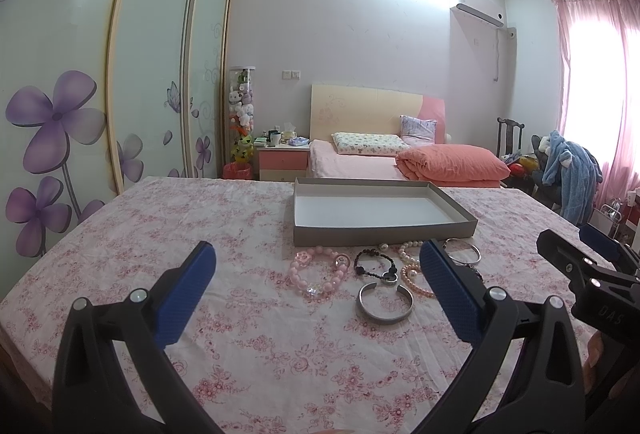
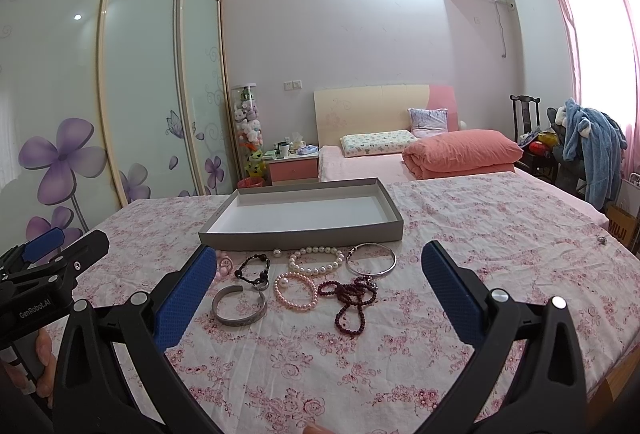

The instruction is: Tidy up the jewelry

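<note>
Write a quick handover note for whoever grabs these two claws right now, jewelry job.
Left claw: open, empty. Right claw: open, empty.
Grey tray on the floral tablecloth: nothing in it.
Lying in front of the tray: silver cuff, black bead bracelet, pink pearl bracelet, white pearl bracelet, silver bangle, dark red bead strand, pink bead bracelet.
Done: nothing. Left: every piece.

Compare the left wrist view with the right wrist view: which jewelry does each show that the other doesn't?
Only the left wrist view shows the chunky pink bead bracelet whole. Only the right wrist view shows the dark red bead strand and the whole thin silver bangle. Both show the empty grey tray, the silver cuff, the black bead bracelet and the pearl bracelets, all lying on the floral cloth.
</note>
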Demonstrator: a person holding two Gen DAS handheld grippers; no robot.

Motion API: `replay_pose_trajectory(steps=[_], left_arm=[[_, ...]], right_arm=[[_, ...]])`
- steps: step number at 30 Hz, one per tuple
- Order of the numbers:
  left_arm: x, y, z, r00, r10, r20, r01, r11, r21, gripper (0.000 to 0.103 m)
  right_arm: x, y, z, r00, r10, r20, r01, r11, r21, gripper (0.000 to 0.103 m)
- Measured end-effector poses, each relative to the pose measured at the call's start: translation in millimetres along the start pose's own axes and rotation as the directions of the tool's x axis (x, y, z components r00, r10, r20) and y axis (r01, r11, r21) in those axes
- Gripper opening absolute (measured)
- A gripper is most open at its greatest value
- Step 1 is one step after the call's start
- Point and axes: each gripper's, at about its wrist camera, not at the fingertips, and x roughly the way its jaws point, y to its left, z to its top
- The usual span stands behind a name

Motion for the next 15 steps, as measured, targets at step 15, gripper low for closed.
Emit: replay_pose_trajectory(steps=[15], left_arm=[[-0.4,0.1,0.0,1.000,0.002,-0.003,-0.002,1.000,0.000,0.099]], right_arm=[[1.0,-1.0,-0.6,1.000,0.000,-0.002,0.000,1.000,0.000,0.101]])
